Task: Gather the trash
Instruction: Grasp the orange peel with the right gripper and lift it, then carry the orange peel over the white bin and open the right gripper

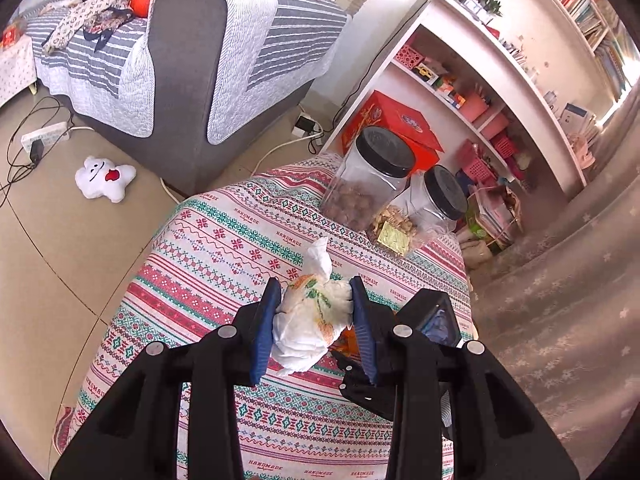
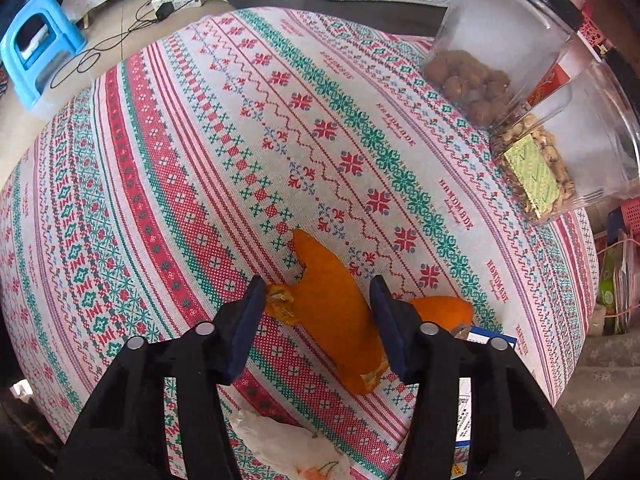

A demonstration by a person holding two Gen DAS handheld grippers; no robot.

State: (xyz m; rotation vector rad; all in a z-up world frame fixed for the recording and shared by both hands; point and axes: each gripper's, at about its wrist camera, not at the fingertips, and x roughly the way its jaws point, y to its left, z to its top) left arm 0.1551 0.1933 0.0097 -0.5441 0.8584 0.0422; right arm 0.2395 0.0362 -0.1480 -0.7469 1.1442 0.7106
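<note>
Left gripper (image 1: 314, 322) is clamping the crumpled tissue (image 1: 310, 320), while right gripper (image 2: 318, 326) is straddling the orange peel (image 2: 336, 312), pads not visibly pressing; should close squarely mid-peel.

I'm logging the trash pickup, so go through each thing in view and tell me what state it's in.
left gripper: shut on the crumpled tissue.
crumpled tissue: bunched up, lifted off the tablecloth.
right gripper: jaws around the large orange peel, contact unclear.
large orange peel: lying flat on the tablecloth.
small orange peel: on the cloth, untouched.
two jars: upright, black lids on, partly filled.
</note>
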